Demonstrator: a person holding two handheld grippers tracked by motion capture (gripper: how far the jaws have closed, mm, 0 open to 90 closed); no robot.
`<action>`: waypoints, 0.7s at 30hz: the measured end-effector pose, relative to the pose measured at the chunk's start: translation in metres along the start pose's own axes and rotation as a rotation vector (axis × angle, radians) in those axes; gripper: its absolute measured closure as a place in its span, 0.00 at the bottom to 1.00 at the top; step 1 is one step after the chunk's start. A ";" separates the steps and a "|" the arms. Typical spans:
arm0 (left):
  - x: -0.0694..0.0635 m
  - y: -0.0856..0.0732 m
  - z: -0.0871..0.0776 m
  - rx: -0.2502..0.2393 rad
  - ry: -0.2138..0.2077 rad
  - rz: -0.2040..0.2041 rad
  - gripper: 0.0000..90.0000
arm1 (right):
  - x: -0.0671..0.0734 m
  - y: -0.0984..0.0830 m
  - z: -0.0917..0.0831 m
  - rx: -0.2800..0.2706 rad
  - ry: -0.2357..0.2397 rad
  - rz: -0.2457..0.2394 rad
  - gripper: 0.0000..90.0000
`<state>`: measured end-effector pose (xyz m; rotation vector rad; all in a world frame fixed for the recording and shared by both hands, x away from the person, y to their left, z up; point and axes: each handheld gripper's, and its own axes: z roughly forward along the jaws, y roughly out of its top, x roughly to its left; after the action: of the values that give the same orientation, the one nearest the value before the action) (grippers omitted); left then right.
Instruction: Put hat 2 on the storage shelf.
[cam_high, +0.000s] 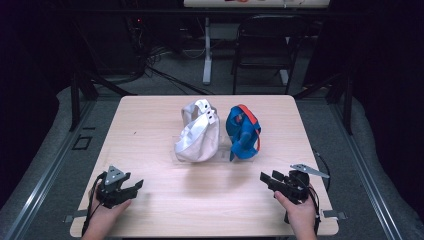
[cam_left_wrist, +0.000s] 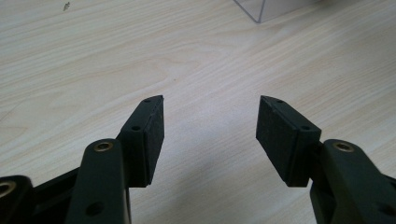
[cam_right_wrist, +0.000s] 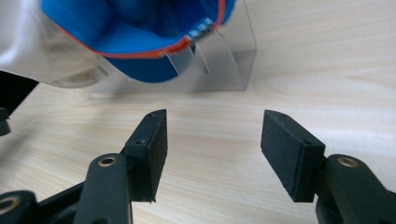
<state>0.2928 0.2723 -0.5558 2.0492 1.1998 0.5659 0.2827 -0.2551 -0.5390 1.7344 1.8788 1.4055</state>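
A white cap (cam_high: 197, 135) and a blue cap (cam_high: 243, 132) with orange trim rest side by side on a clear plastic stand (cam_high: 223, 152) at the middle of the table. My left gripper (cam_high: 137, 185) is low over the near left of the table, open, with bare wood between its jaws (cam_left_wrist: 211, 99); a corner of the clear stand (cam_left_wrist: 266, 9) lies far ahead. My right gripper (cam_high: 263, 177) is at the near right, open and holding nothing (cam_right_wrist: 212, 113). It faces the blue cap (cam_right_wrist: 130, 28), the white cap (cam_right_wrist: 28, 56) and the clear stand (cam_right_wrist: 229, 60), a short way off.
The light wooden table (cam_high: 150, 120) has bare room in front of the caps and on both sides. A black folding chair (cam_high: 265, 45) and a white table leg (cam_high: 207, 50) stand on the floor beyond the far edge. Dark frame bars flank the table.
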 end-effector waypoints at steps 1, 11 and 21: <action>0.000 0.000 0.000 -0.001 -0.001 -0.002 0.47 | -0.002 -0.002 0.001 0.004 -0.004 0.007 0.46; -0.003 0.000 0.003 0.003 -0.004 0.003 0.47 | 0.003 -0.011 0.014 0.021 -0.006 -0.007 0.48; -0.003 0.001 0.008 0.013 -0.016 0.005 0.47 | 0.014 -0.017 0.026 0.065 -0.001 -0.075 0.48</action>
<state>0.2973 0.2665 -0.5606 2.0647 1.1919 0.5446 0.2862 -0.2281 -0.5599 1.6748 1.9881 1.3306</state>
